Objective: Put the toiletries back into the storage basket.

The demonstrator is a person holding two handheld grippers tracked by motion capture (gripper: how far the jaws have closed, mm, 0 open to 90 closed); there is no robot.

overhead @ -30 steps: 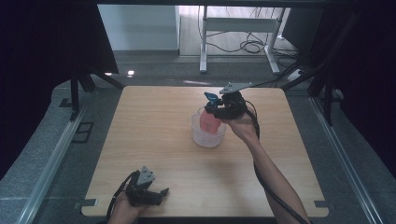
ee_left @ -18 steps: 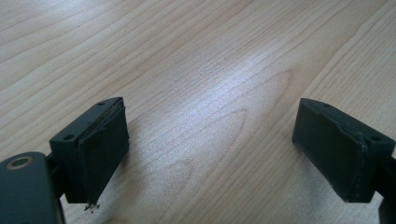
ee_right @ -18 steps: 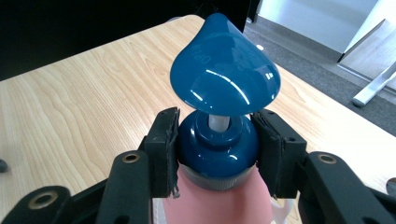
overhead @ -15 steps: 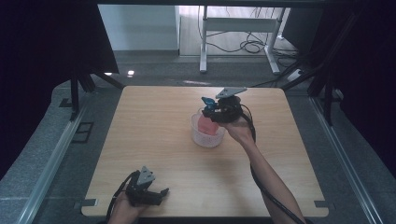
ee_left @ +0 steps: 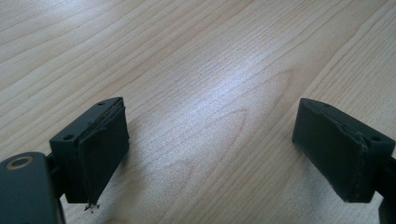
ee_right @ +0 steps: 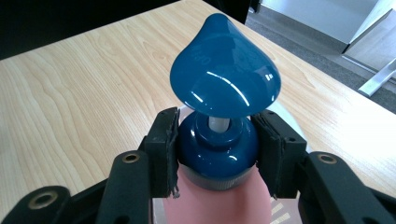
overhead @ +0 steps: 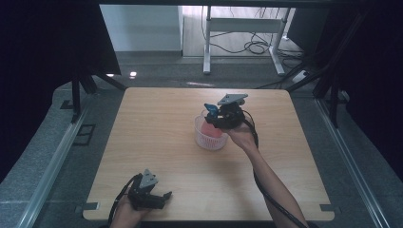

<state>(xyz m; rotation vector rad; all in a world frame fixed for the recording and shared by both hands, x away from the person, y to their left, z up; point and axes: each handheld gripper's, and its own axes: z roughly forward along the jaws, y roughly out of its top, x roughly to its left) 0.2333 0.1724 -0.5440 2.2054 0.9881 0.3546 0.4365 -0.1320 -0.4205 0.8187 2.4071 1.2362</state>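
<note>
A pink pump bottle (ee_right: pixel 217 200) with a blue pump head (ee_right: pixel 224 79) is clamped at its blue collar by my right gripper (ee_right: pixel 217 154), both pads pressing on the collar. In the high view the right gripper (overhead: pixel 223 116) holds the bottle (overhead: pixel 209 129) upright inside a white basket (overhead: pixel 209 140) at the table's middle. My left gripper (overhead: pixel 159 197) rests near the table's front edge, at the left. Its jaws stand wide apart over bare wood, and in the left gripper view nothing lies between the left gripper's (ee_left: pixel 210 154) pads.
The wooden table (overhead: pixel 157 118) has dark curtains and frame legs on both sides. A white desk frame (overhead: pixel 242 28) with cables on the floor stands beyond the far edge. A cable trails from each gripper.
My right gripper has sunk with the bottle, so the bottle now sits lower in the white basket. The left gripper has stayed where it was.
</note>
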